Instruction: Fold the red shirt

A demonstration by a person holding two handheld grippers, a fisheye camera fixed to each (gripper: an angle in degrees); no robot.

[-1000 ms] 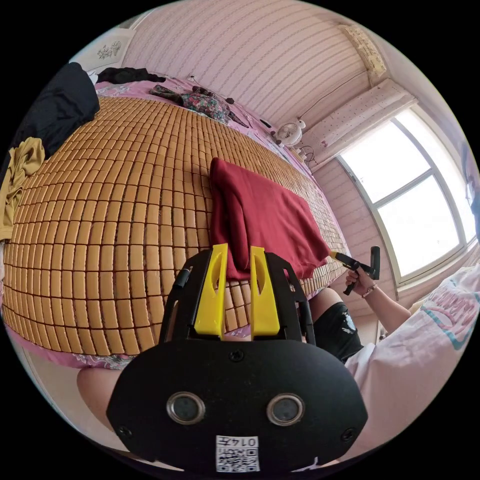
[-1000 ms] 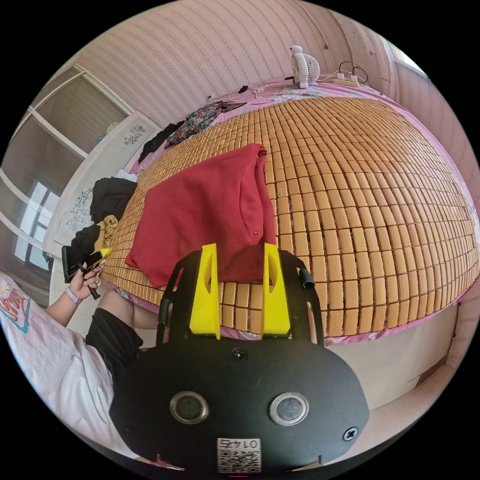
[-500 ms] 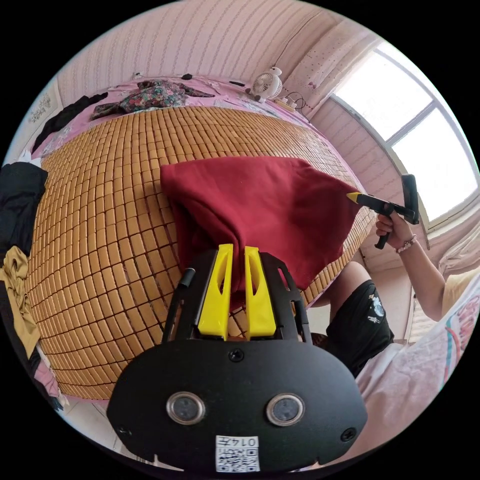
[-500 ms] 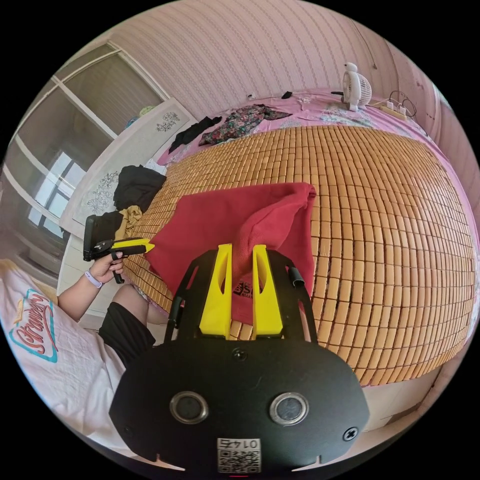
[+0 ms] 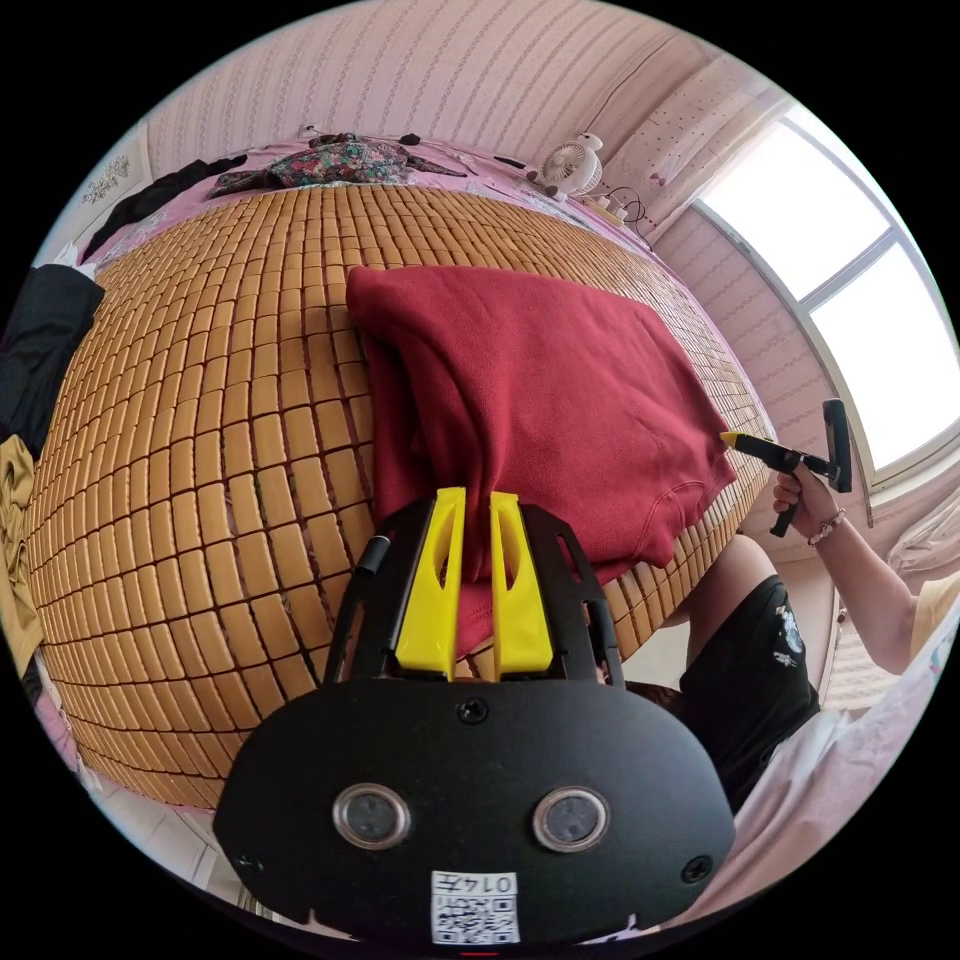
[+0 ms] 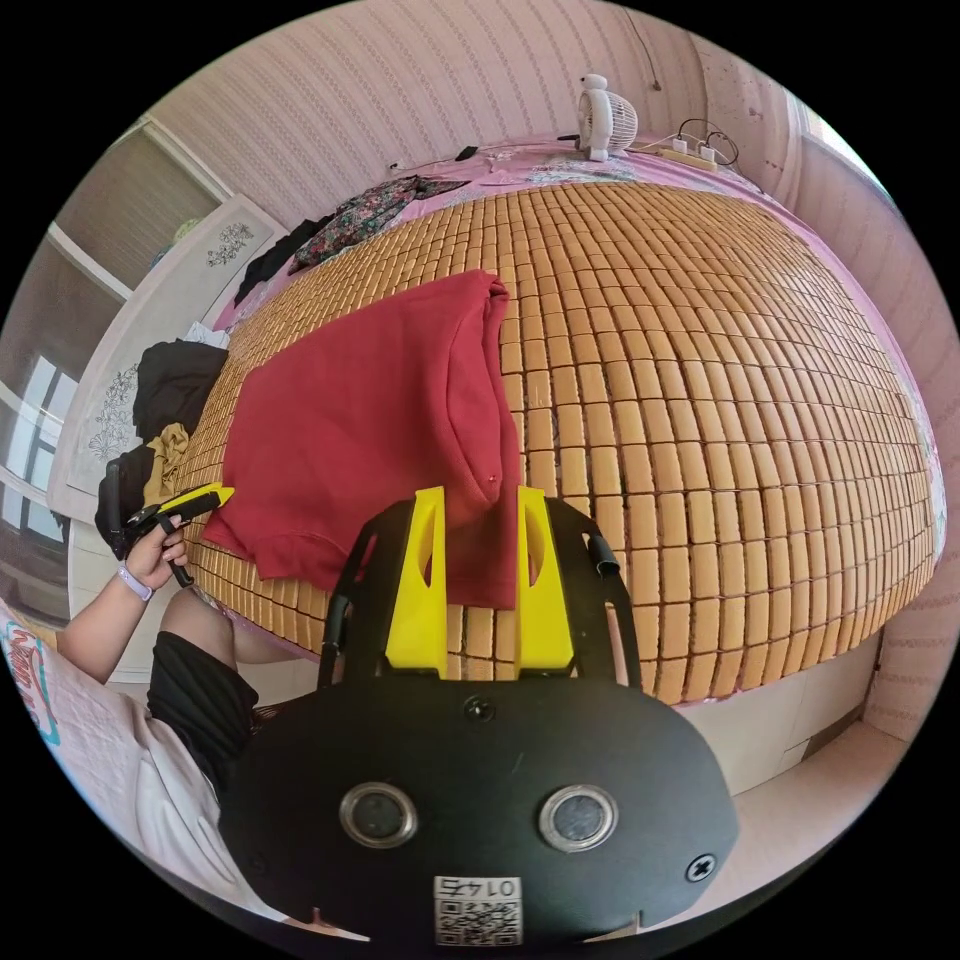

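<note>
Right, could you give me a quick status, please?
Left gripper jaws shut on red shirt edge. Right gripper open. Shirt part-folded, flat on mat. Nothing in the way.

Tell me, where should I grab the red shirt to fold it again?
Probably at the shirt's two near hem corners, coming in low from the near edge of the mat. The shirt lies flat, and that hem sits closest to the edge, so the jaws could pinch each corner without reaching over the cloth.
</note>
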